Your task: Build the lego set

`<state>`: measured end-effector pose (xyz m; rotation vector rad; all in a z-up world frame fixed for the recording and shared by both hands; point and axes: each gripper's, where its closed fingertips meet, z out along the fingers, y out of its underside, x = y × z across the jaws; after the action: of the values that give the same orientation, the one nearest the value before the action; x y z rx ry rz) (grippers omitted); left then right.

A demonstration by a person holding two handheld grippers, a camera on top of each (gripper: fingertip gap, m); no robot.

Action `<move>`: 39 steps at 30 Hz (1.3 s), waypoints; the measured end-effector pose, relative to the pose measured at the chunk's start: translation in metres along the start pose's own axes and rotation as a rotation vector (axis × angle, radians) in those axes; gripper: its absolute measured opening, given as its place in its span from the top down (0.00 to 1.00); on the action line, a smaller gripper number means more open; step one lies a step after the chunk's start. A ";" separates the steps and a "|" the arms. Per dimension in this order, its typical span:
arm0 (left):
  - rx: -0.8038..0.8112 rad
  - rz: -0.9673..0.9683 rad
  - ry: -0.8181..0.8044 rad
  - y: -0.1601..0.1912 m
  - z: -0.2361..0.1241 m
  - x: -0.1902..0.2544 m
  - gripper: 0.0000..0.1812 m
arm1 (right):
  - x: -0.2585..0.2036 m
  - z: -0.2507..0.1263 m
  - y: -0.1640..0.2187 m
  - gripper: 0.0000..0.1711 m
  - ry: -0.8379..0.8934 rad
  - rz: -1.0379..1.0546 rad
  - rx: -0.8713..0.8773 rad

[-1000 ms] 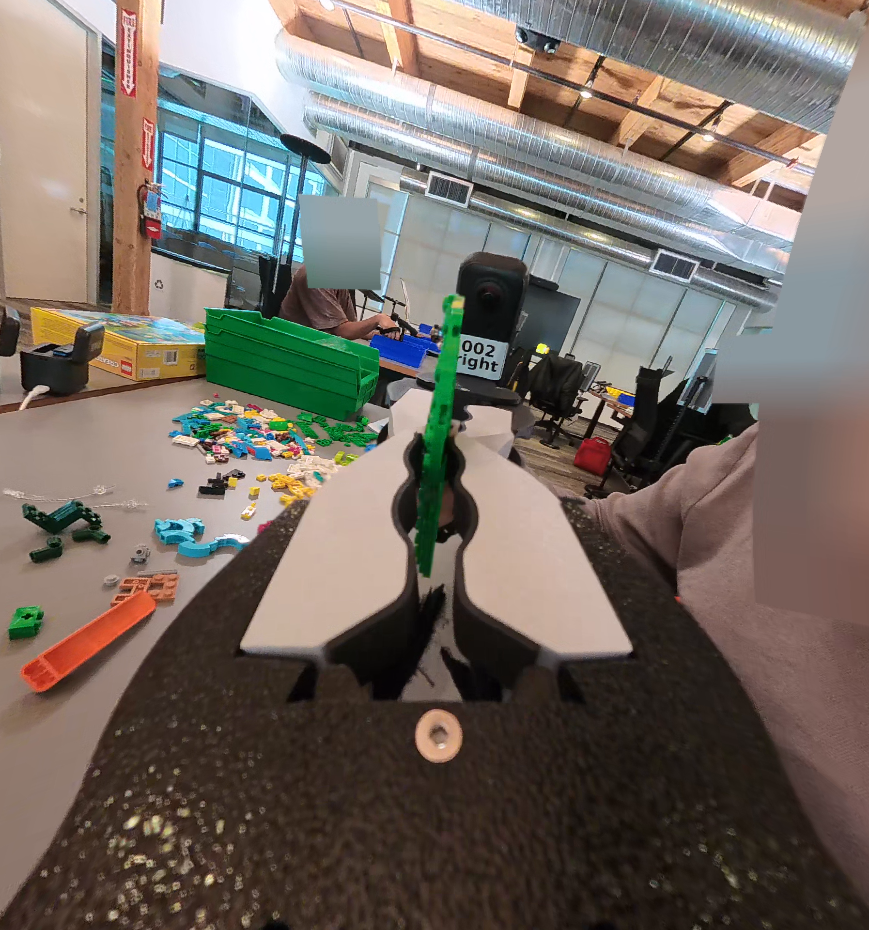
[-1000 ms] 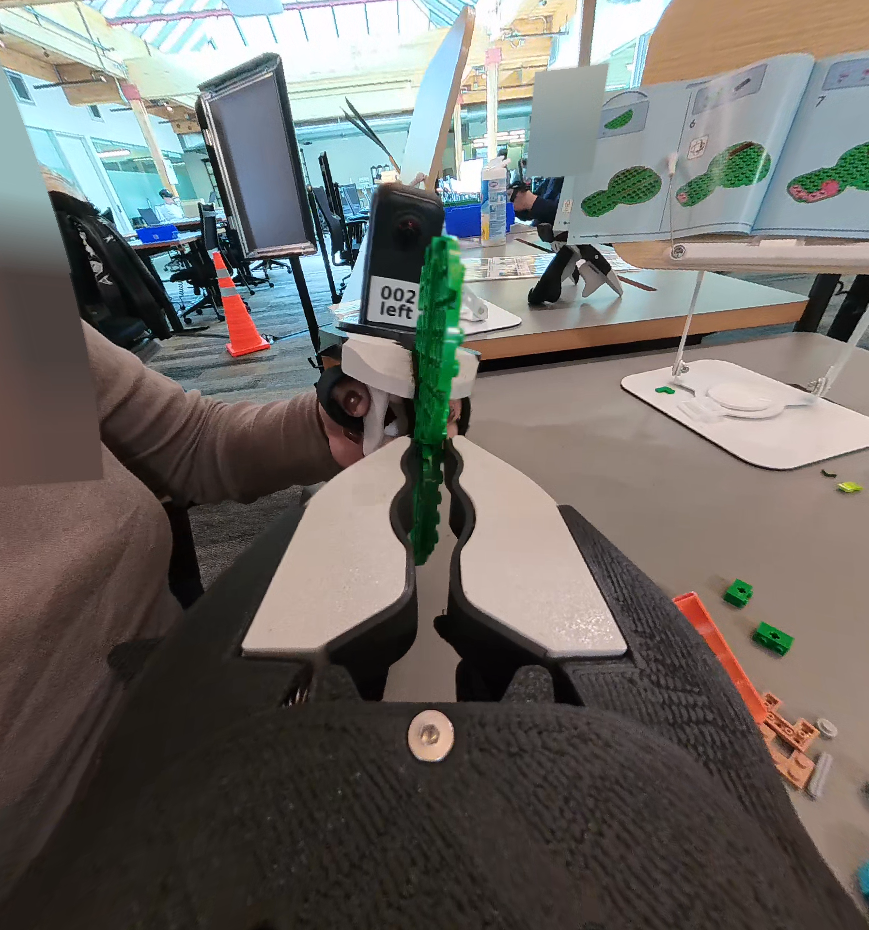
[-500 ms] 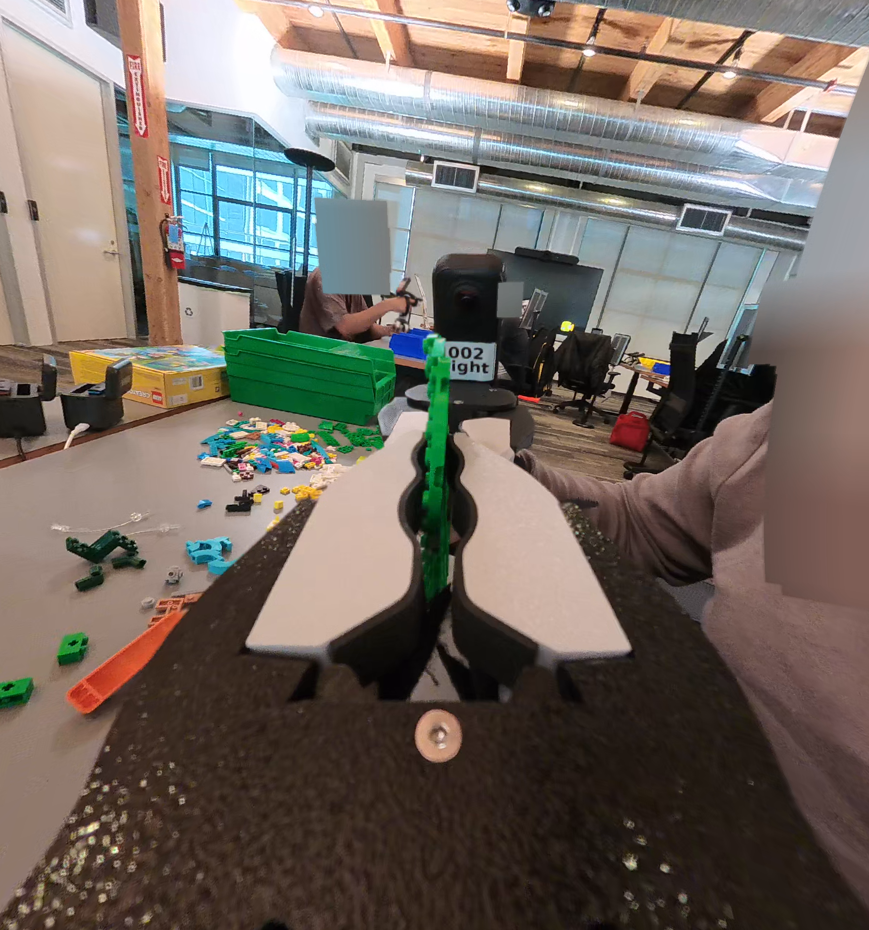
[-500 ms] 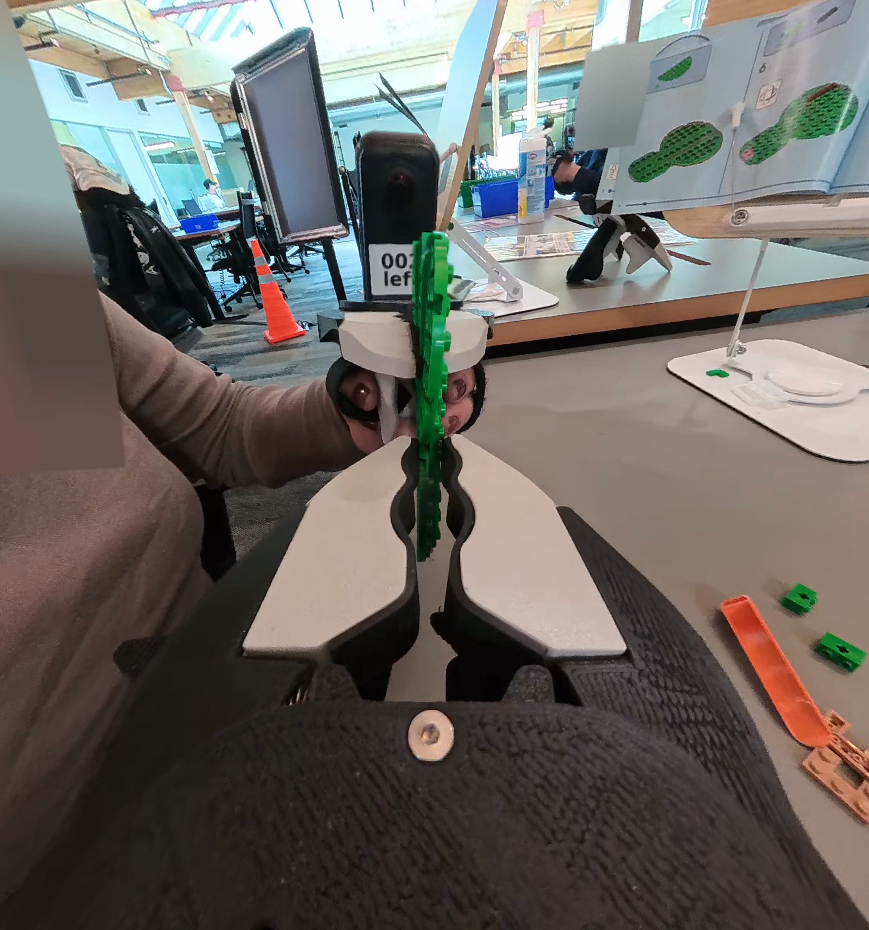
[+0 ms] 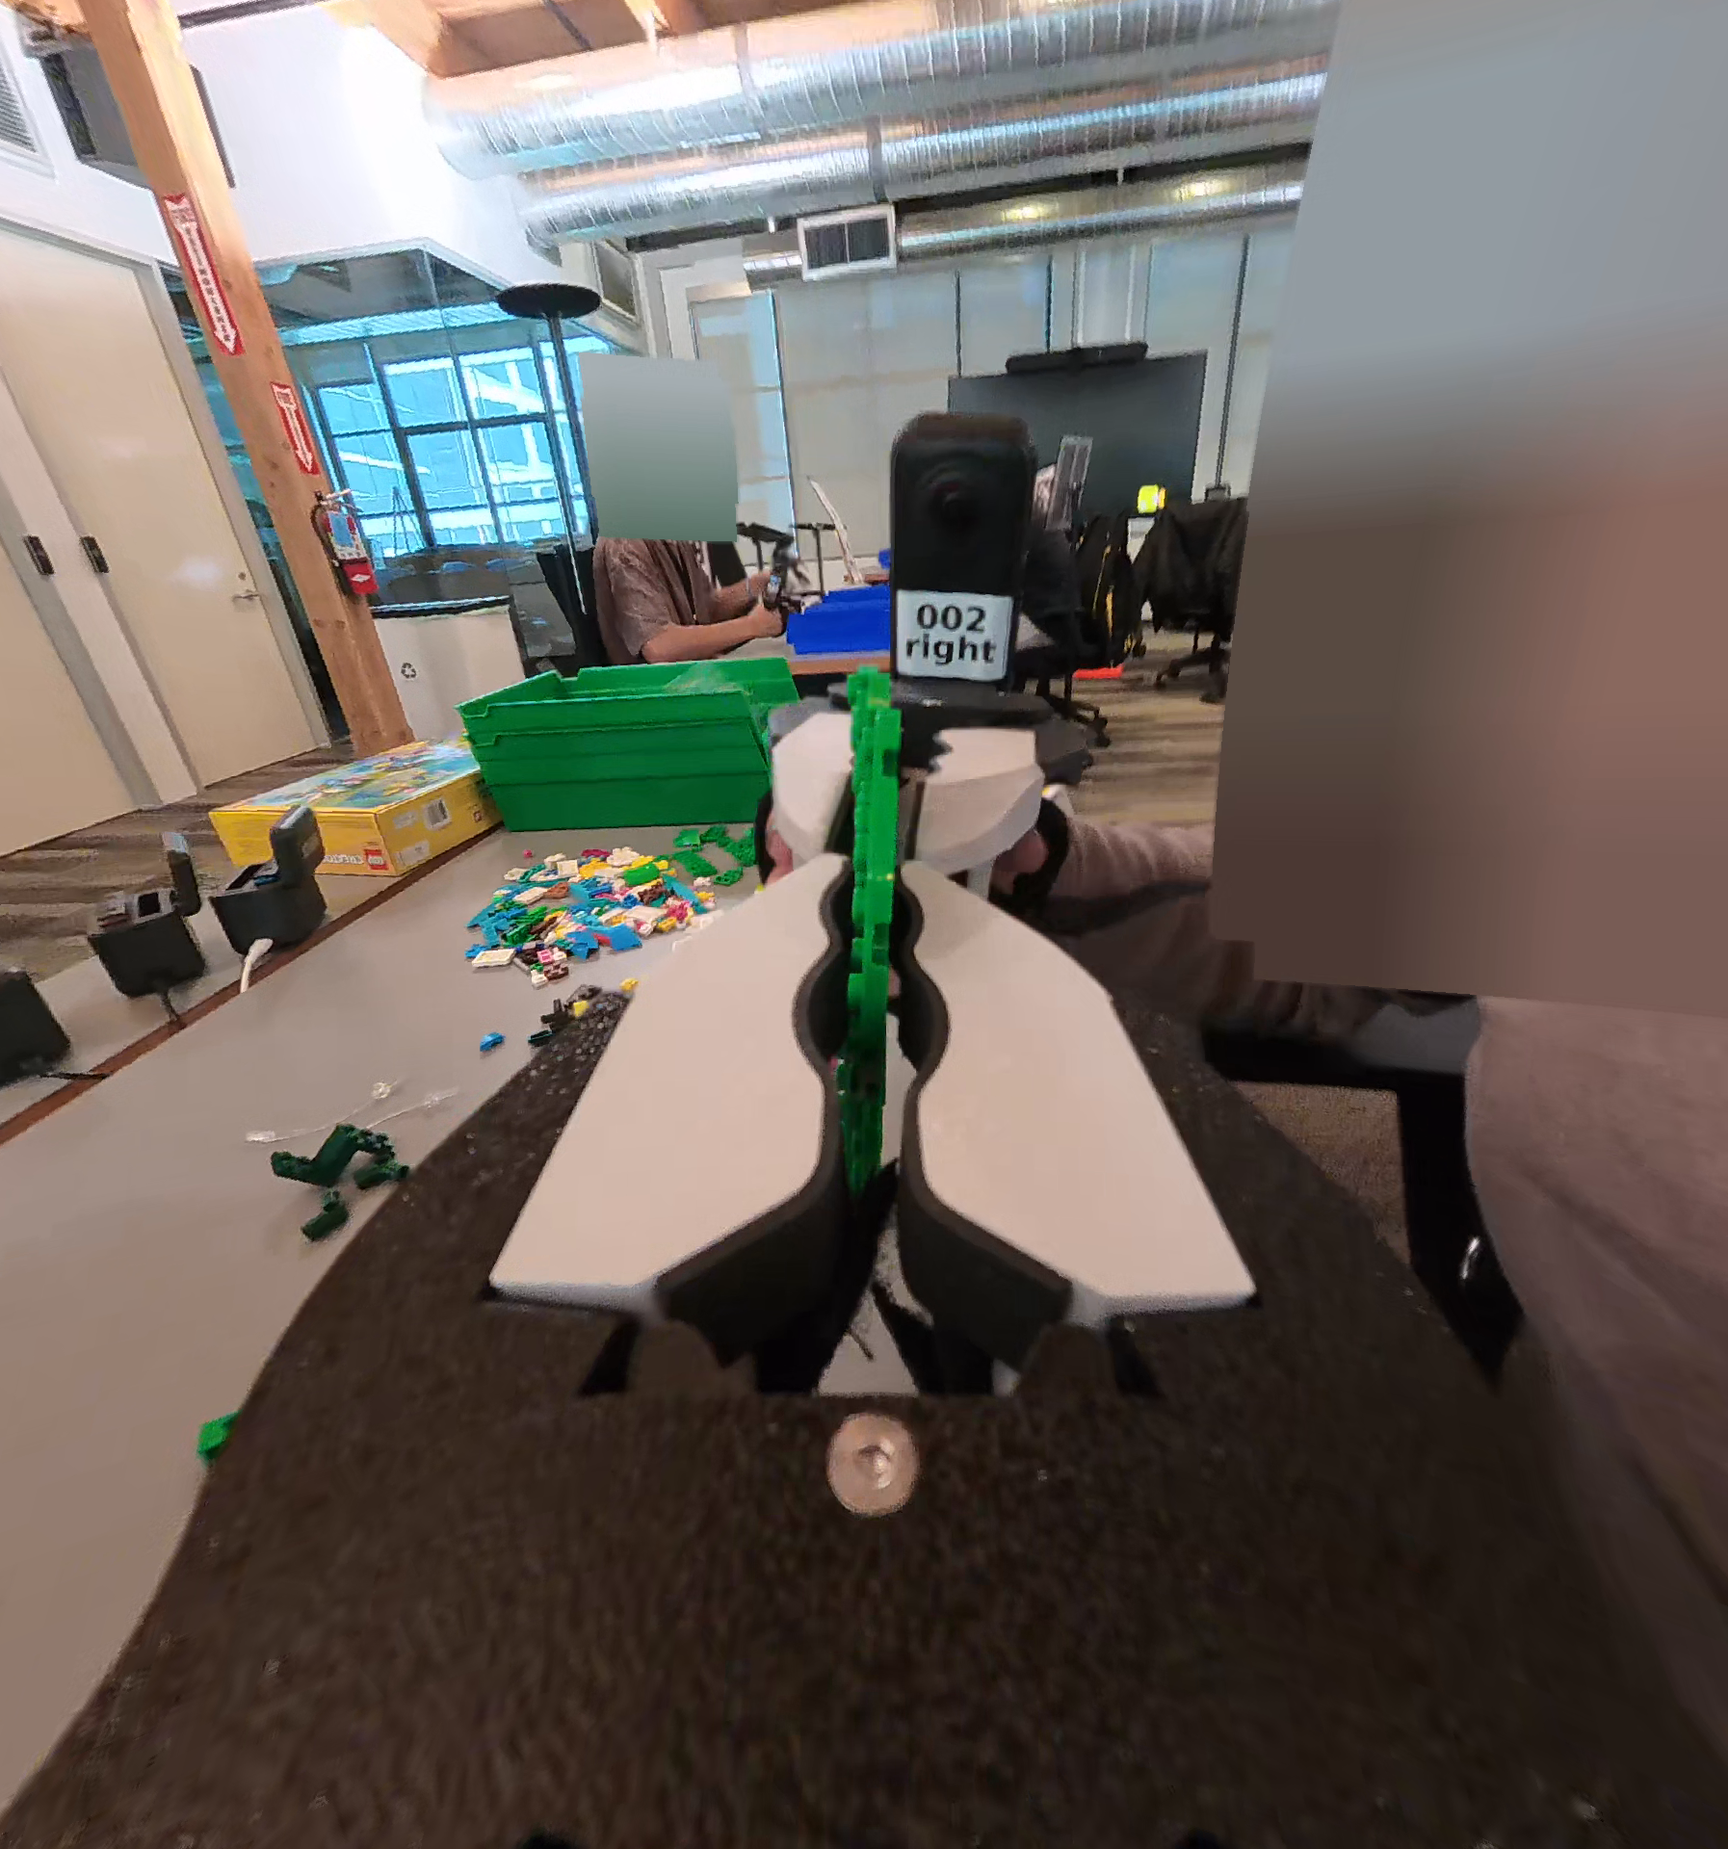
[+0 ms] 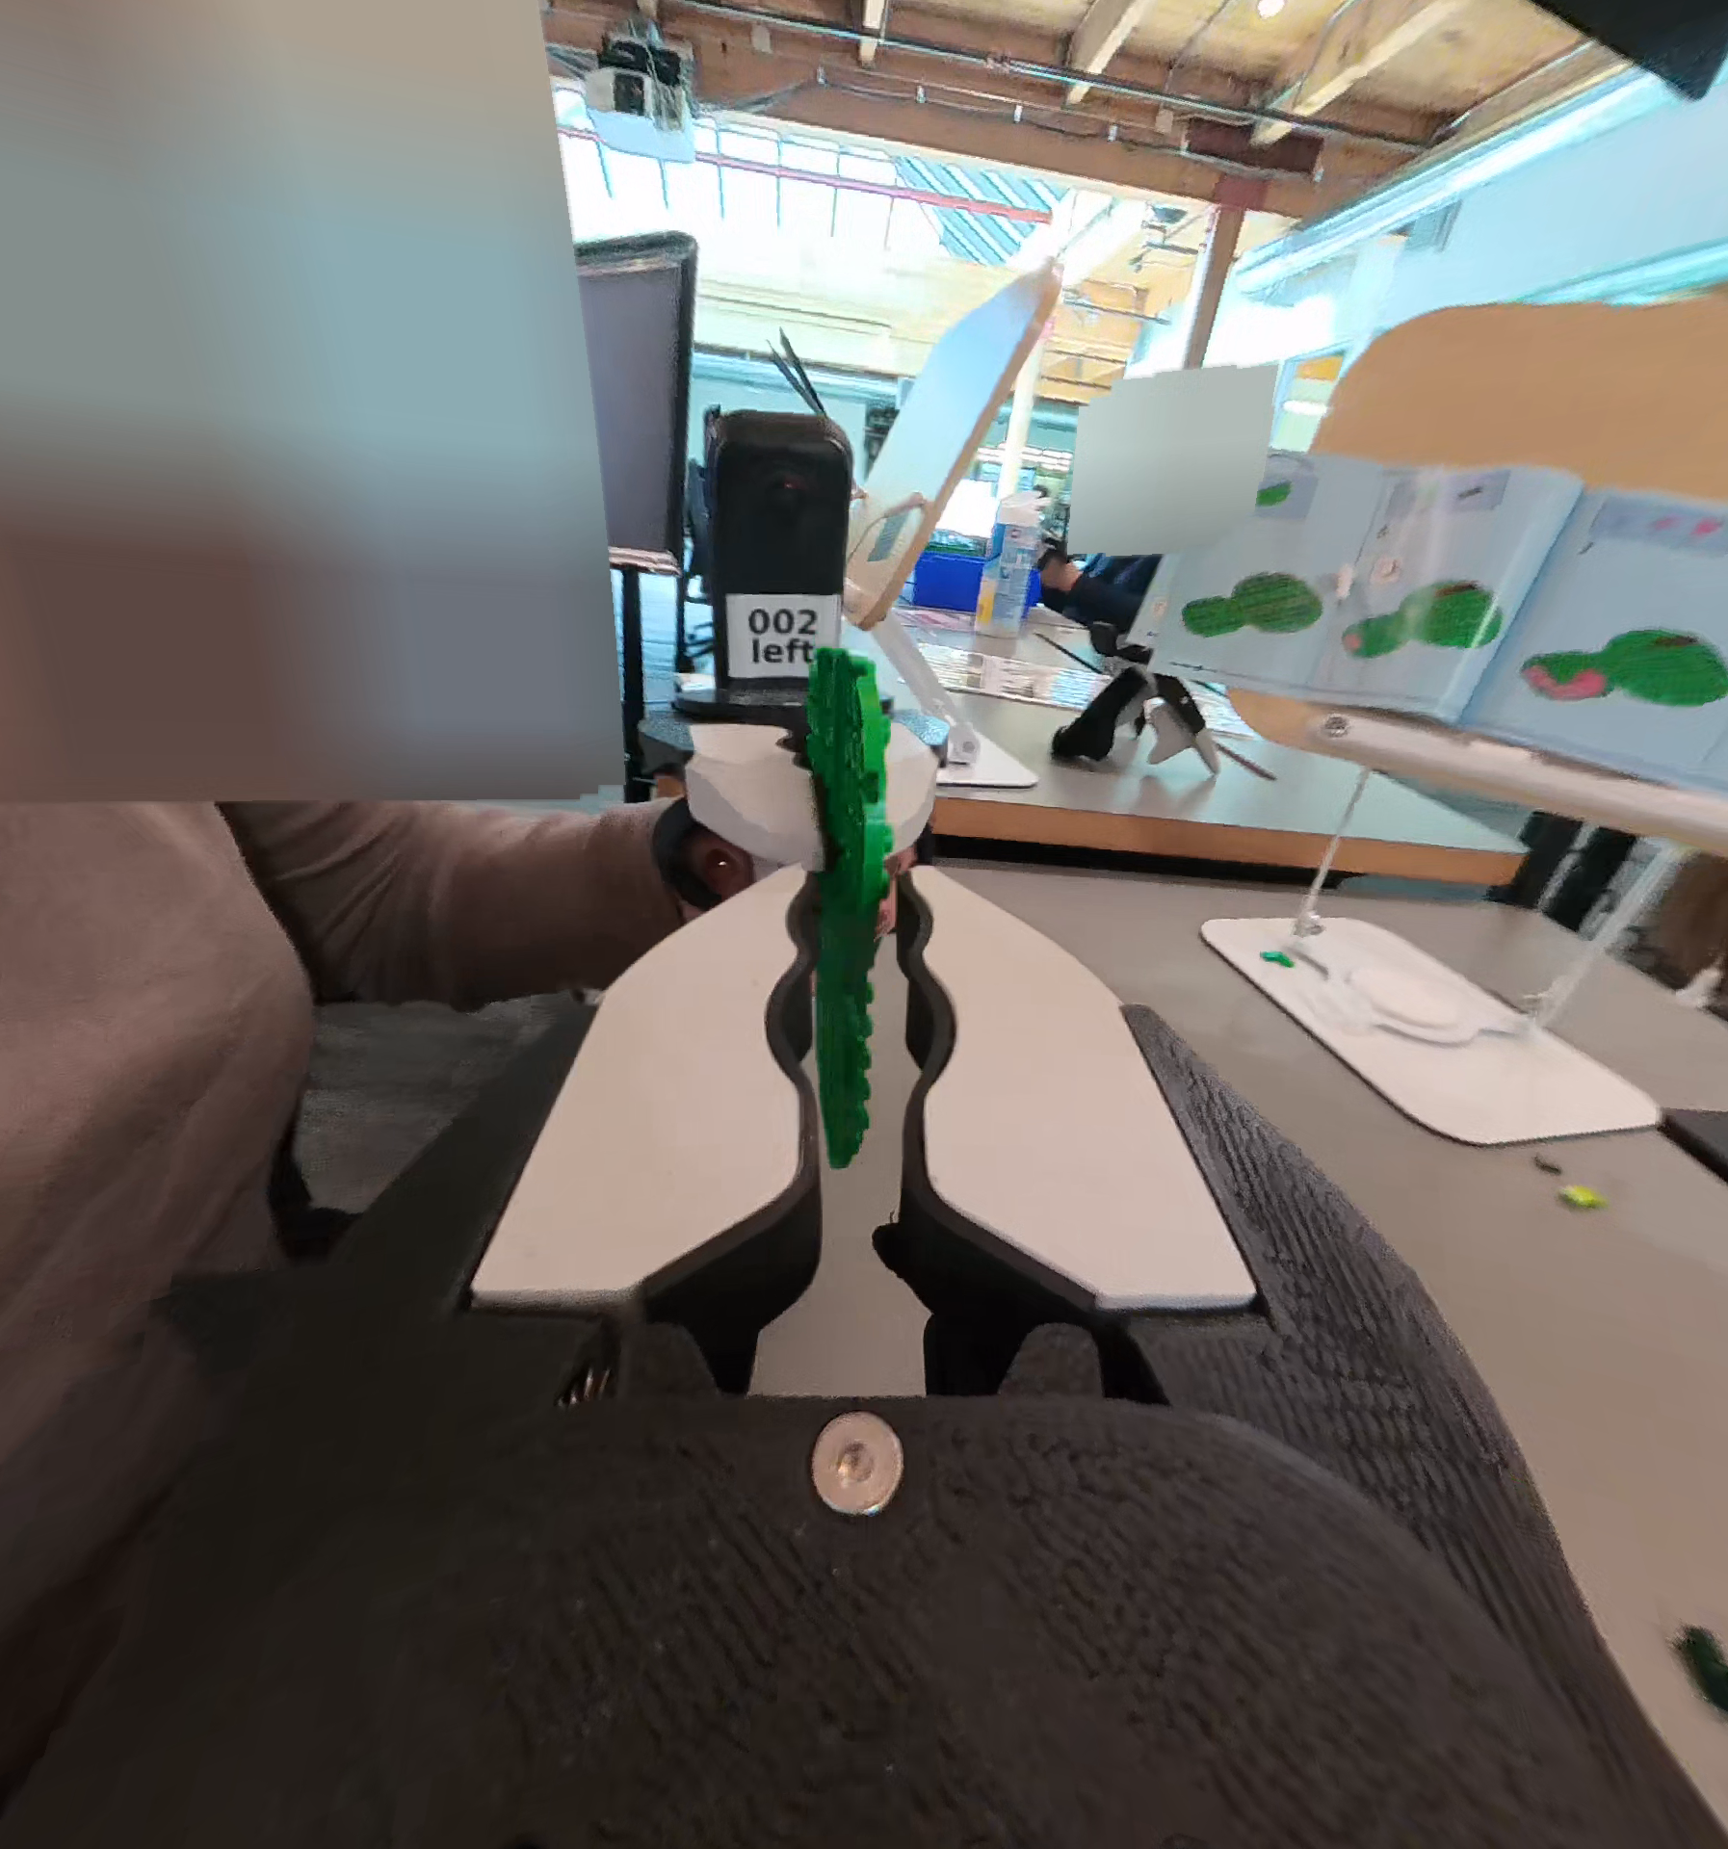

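A flat green lego plate (image 5: 870,1001) stands on edge in the air between my two grippers, which face each other. My left gripper (image 5: 865,880) is shut on one end of it. In the right wrist view the plate (image 6: 845,1001) sits slightly turned between my right gripper's (image 6: 850,885) fingers. A thin gap shows beside the right finger (image 6: 1040,1101), so those jaws stand a little open around it. The left gripper (image 6: 810,790) shows beyond, clamping the plate's far end. The right gripper (image 5: 895,790) shows in the left wrist view.
A pile of loose coloured bricks (image 5: 590,915) lies on the grey table (image 5: 190,1251), with stacked green bins (image 5: 630,750), a yellow box (image 5: 360,810) and a dark green assembly (image 5: 335,1161). An open instruction booklet (image 6: 1440,620) rests on a stand with a white base (image 6: 1420,1031). My left and right fingertips are right by each other.
Both grippers have swung round with the plate still between them, so the table views shifted. The right gripper's jaws have widened slightly, and the plate now sits turned between them.
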<state>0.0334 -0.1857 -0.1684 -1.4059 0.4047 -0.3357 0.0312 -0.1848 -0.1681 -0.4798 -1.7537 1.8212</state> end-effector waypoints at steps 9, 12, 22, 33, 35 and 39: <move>-0.010 0.046 0.034 0.001 0.002 0.009 0.97 | -0.009 0.003 -0.004 0.98 -0.029 -0.027 -0.002; -0.011 0.077 0.042 0.001 0.002 0.011 0.97 | -0.012 0.003 -0.004 0.98 -0.042 -0.030 -0.005; -0.019 0.272 0.040 0.000 0.002 0.020 0.97 | -0.019 0.002 -0.005 0.95 -0.073 -0.112 0.007; -0.057 0.521 0.039 0.004 0.002 0.031 0.97 | -0.017 0.001 0.026 0.75 -0.013 -0.442 -0.257; -0.046 0.507 0.075 0.006 0.003 0.036 0.97 | -0.021 0.006 0.031 0.81 -0.015 -0.484 -0.263; -0.054 0.518 0.063 0.010 0.004 0.035 0.97 | -0.017 0.010 0.038 0.96 0.033 -0.557 -0.292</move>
<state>0.0660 -0.1963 -0.1806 -1.2910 0.8128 0.0552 0.0325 -0.2030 -0.2071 -0.1049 -1.8997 1.1742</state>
